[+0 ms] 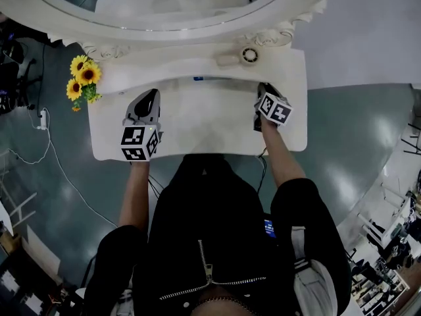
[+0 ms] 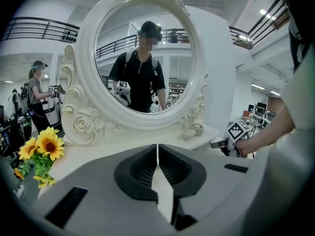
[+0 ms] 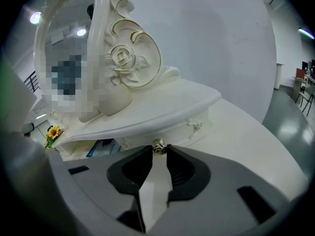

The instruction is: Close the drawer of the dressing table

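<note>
White drawer (image 1: 223,79) stands slightly open under the shelf (image 3: 162,109), at twelve o'clock from the person, with something blue (image 3: 101,148) showing inside. The right tongs (image 3: 158,152) pinch its small metal knob (image 3: 158,146), angled down, ready, I'd say, to push it home. The left tongs (image 2: 157,147) are pressed together on nothing, parked over the tabletop (image 1: 197,120) at nine o'clock, out of the way. Sunflowers (image 1: 82,78) sit at ten.

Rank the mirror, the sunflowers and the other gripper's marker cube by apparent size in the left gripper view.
1. Largest: oval mirror, by far.
2. Next: sunflowers.
3. Smallest: marker cube.
The gaps are wide enough that nearness to the camera doesn't change the order.
</note>
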The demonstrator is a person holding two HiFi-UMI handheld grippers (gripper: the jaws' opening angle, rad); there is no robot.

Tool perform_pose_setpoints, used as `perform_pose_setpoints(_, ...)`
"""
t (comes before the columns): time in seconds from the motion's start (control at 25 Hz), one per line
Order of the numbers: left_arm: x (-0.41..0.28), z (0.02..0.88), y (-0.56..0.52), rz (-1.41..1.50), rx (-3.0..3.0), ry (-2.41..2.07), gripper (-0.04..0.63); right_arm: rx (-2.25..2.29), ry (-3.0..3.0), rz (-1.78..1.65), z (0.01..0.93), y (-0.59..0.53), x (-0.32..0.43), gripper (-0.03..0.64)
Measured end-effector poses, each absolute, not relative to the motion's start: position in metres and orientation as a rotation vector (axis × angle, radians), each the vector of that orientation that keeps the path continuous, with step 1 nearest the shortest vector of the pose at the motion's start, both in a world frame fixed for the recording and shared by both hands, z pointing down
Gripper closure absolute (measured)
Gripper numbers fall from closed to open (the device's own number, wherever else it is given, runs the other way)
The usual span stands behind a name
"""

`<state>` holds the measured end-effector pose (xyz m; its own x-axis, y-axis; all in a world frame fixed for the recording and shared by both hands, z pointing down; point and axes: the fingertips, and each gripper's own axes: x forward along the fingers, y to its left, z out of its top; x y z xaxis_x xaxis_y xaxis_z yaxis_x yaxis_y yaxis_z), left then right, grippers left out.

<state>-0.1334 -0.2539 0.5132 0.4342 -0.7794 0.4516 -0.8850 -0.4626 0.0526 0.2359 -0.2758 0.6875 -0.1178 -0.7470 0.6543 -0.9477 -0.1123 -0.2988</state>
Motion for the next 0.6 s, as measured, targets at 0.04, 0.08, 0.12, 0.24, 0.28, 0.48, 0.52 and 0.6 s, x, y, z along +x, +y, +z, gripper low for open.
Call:
perform_pose_setpoints(0.04,-0.134,0.5134,-0.2536,0.536,2.408,-1.44,0.568,1.882,-1.886,1.059,0.6874,-0.2766,0.2362,0.522)
perform_pose_setpoints(0.08,-0.1346,0.5134,-0.2533,0.536,2.407,-1.441,0.568,1.883,-1.886,1.057,0.6874,-0.2772,0.2365,0.522)
perform_pose_setpoints(0.12,-0.1352,0.5135,-0.2532,0.536,2.406,-1.442,0.568,1.882,-1.886,1.055,0.6875,-0.2775,0.2367,0.522)
perform_pose_setpoints(0.24,-0.1367,0.5137,-0.2531,0.537,2.407,-1.441,0.568,1.873,-1.888,1.048,0.688,-0.2776,0.2363,0.522)
perform_pose_setpoints(0.28,-0.1369,0.5137,-0.2528,0.538,2.407,-1.44,0.568,1.872,-1.889,1.049,0.6882,-0.2775,0.2362,0.522)
perform_pose_setpoints(0.48,-0.1353,0.5134,-0.2507,0.542,2.415,-1.429,0.568,1.87,-1.891,1.038,0.688,-0.2776,0.2364,0.518)
perform_pose_setpoints(0.52,-0.135,0.5132,-0.2502,0.543,2.417,-1.426,0.568,1.867,-1.891,1.025,0.6874,-0.2778,0.236,0.519)
perform_pose_setpoints(0.6,-0.1341,0.5127,-0.2492,0.545,2.424,-1.418,0.568,1.856,-1.888,0.996,0.6867,-0.2777,0.2351,0.526)
